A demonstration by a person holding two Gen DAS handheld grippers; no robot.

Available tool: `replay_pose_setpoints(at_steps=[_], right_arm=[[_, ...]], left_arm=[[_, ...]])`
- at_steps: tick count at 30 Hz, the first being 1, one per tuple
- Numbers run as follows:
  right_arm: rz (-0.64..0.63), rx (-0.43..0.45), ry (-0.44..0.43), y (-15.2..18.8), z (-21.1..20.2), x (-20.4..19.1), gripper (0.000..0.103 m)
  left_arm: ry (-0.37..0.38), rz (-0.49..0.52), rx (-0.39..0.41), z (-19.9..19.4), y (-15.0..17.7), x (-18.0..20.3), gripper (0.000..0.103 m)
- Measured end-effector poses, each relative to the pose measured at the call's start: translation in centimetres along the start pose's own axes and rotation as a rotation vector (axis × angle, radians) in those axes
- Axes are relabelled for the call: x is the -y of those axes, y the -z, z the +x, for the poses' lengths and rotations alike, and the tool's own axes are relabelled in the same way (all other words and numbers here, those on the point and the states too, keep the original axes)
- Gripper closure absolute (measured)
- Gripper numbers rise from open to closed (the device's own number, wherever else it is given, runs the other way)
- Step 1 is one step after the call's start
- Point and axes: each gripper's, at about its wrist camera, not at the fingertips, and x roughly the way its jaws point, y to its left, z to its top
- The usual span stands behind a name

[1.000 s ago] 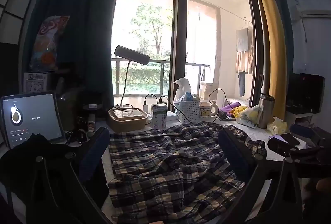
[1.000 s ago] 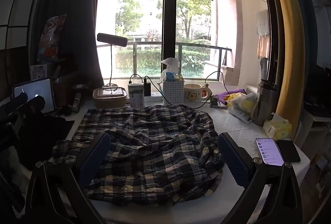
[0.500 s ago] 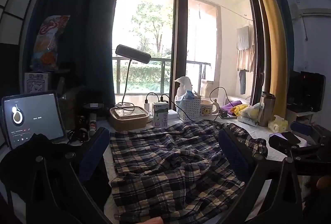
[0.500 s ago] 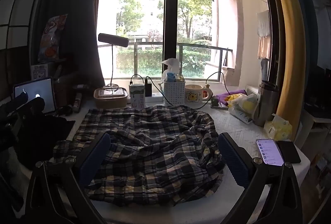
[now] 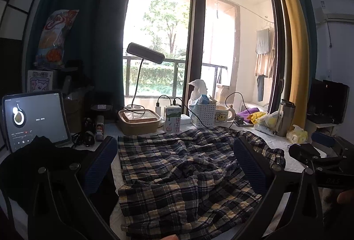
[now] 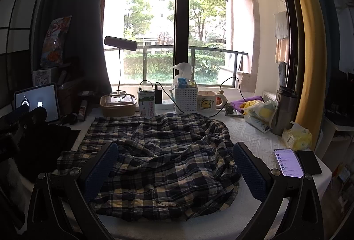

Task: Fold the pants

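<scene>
Dark plaid pants (image 5: 177,169) lie crumpled and rumpled across the white table, also in the right wrist view (image 6: 159,155). My left gripper (image 5: 174,164) hovers over the pants, open and empty, its blue-padded fingers (image 5: 101,162) wide apart. My right gripper (image 6: 172,164) is open and empty above the near part of the pants. The right gripper's body shows at the far right of the left wrist view (image 5: 318,158); the left gripper's body shows at the left of the right wrist view (image 6: 22,116).
Along the window stand a desk lamp (image 6: 120,44), a lidded bowl (image 6: 118,103), a milk carton (image 6: 146,102), a white basket (image 6: 186,99), a mug (image 6: 208,100) and a steel tumbler (image 6: 284,109). A tablet (image 5: 33,118) and black cloth (image 5: 33,162) lie left. Two phones (image 6: 288,162) lie right.
The left gripper view has shifted slightly, showing more of the pants' near edge. The right gripper has barely moved. Both stay open and the pants lie as before.
</scene>
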Motion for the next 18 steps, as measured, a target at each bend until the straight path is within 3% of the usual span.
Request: replay_pose_setpoints(at_steps=[18], right_arm=[[0.002, 0.001, 0.0, -0.05, -0.11, 0.13, 0.0]], left_arm=[[0.013, 0.01, 0.009, -0.29, 0.07, 0.42, 0.0]])
